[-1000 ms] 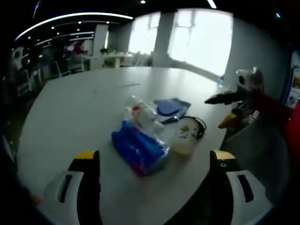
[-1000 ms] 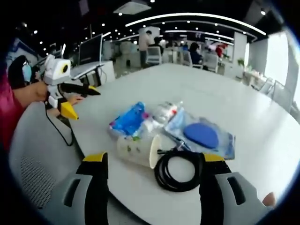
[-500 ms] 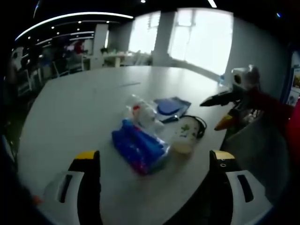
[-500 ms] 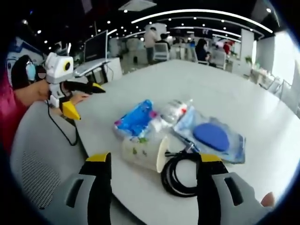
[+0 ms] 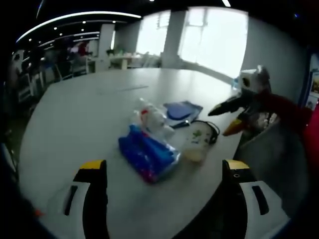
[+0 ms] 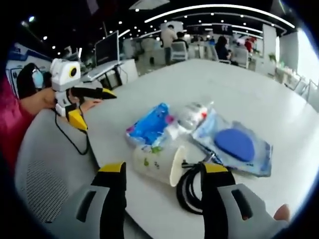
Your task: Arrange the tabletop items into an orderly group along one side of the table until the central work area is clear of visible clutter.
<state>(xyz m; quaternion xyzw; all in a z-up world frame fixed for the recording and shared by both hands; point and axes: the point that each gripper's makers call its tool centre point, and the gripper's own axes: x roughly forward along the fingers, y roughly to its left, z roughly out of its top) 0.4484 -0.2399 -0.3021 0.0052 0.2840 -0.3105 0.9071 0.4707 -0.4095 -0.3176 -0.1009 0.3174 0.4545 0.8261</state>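
In the left gripper view we see our left gripper (image 5: 164,174) with jaws spread wide and holding nothing, the blue packet (image 5: 147,157) just ahead between them, the paper cup (image 5: 195,144) on its side ahead right, and the right gripper (image 5: 232,115) coming in from the far right, also wide. In the right gripper view our right gripper (image 6: 164,174) hangs wide and empty, the cup (image 6: 158,164) lying between the jaws, the black cable coil (image 6: 188,191) beside it at the right jaw, the blue pouch (image 6: 239,147) ahead right, and the left gripper (image 6: 92,107) far left, wide apart.
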